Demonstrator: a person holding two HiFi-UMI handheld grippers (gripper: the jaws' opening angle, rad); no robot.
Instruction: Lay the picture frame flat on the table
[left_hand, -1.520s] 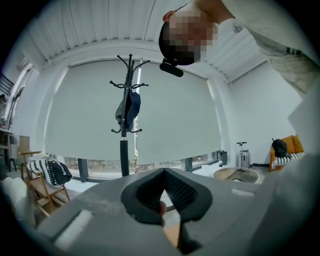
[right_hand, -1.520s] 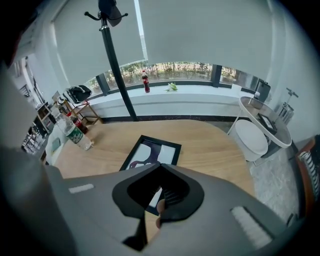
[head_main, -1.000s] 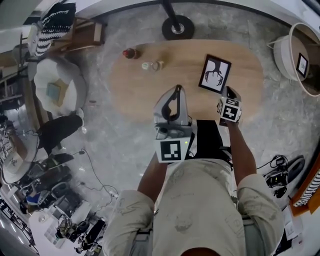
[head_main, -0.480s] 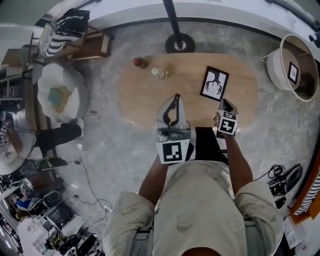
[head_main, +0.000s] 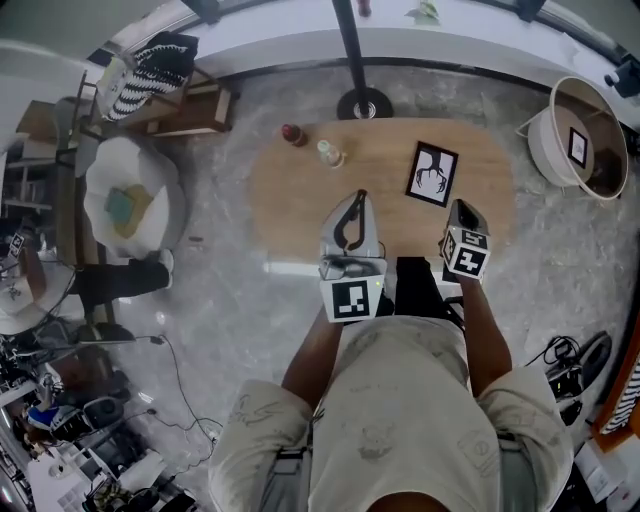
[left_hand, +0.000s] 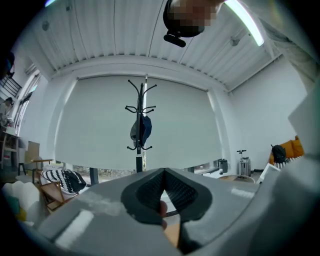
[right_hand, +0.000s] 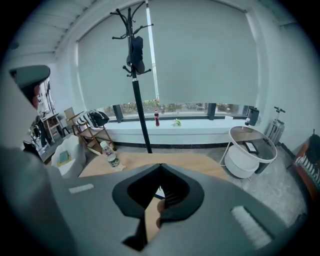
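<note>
Two grippers hang over the near edge of the table (head_main: 300, 190), both with nothing in them. The left gripper (head_main: 355, 197) is over the middle of that edge. Its own view shows its jaws pressed together at the tips, with only the loop-shaped opening below them left clear. The right gripper (head_main: 460, 207) is over the same edge, further toward the table's right end. Its jaws are likewise closed tip to tip on nothing, and a strip of tabletop shows through the opening under them.

The frame (head_main: 433, 174) is on the right half of the table, past the right gripper and clear of both. It lies face up, a black border round a white mat with a dark figure, turned a little askew to the table's long edges. It looks flat on the wood, though the head view alone cannot quite settle whether its back is raised.

On the table's left half, near the far edge, stand a red bottle (head_main: 292, 134) and just beside it a clear bottle (head_main: 329, 152), both well apart from the frame. The right gripper view shows the clear bottle with a white cap and a green label.

The coat stand (head_main: 364, 103) has its round base on the floor just beyond the table's far edge. A white side table (head_main: 575, 140) stands off the table's right end, and a white armchair (head_main: 125, 195) is off its left end.
</note>
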